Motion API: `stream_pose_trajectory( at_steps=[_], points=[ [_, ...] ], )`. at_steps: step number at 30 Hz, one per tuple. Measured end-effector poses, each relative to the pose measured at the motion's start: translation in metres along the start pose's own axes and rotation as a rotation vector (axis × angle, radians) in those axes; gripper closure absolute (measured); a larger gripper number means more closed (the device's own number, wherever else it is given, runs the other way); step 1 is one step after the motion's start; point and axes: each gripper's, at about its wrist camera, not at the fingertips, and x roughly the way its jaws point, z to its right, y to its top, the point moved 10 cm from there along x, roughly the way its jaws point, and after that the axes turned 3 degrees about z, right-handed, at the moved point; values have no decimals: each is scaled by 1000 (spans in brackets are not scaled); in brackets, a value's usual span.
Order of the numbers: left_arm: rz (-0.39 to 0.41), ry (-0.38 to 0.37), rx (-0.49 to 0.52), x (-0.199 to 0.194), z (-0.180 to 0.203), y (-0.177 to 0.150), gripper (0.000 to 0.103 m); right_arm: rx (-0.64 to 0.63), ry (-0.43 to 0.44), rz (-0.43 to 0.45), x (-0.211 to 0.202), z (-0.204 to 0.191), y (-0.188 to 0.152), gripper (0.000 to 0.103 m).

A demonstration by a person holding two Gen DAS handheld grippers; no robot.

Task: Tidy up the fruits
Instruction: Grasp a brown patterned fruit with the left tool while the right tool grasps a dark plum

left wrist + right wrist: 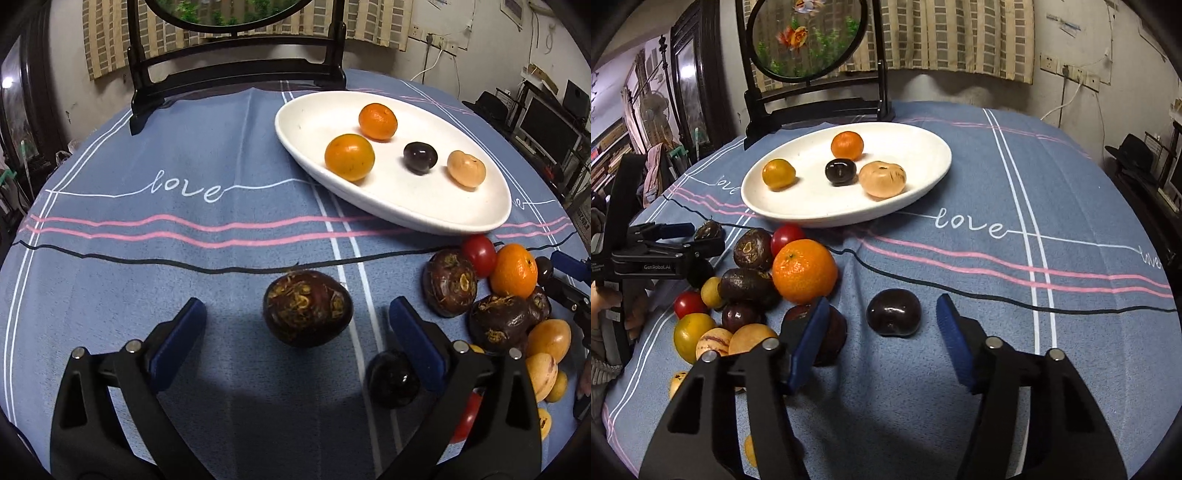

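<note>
Straddling the dark plum (894, 312), the right tool (882, 325), part-open and empty, should centre before squeezing gently

Your left gripper (297, 326): black frame | blue pads | silver pins behind them || your right gripper (882, 326): same | left's side reads "GenRobot.AI"
</note>
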Motion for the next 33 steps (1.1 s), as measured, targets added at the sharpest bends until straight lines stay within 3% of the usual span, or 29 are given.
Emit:
stream_pose_trajectory(
  at_steps=[5, 10, 15, 21, 24, 26, 28, 33],
  points=[
    [-6, -22, -12, 2, 1, -1, 2, 57, 23, 51, -12, 12, 9, 49],
    [-6, -27, 8, 1, 7, -2, 2, 28, 11, -18, 2, 6, -4, 55],
    [-11, -35, -3, 2, 5, -2, 2, 74, 28, -32, 6, 12, -7, 71],
    [-9, -56, 8, 1, 10, -3, 3, 48, 43, -61, 11, 4, -9, 73],
    [6, -67, 12, -2, 12, -2, 17, 46, 53, -72, 12, 2, -10, 73],
    [20, -75, 6, -4, 12, 0, 40, 42, 51, -66, 11, 2, -10, 74],
    [23, -73, -4, -5, 9, 1, 49, 42, 53, -62, 9, 1, -9, 74],
    [23, -63, -11, -5, 6, 1, 57, 43, 53, -60, 9, 1, -8, 74]
  ],
)
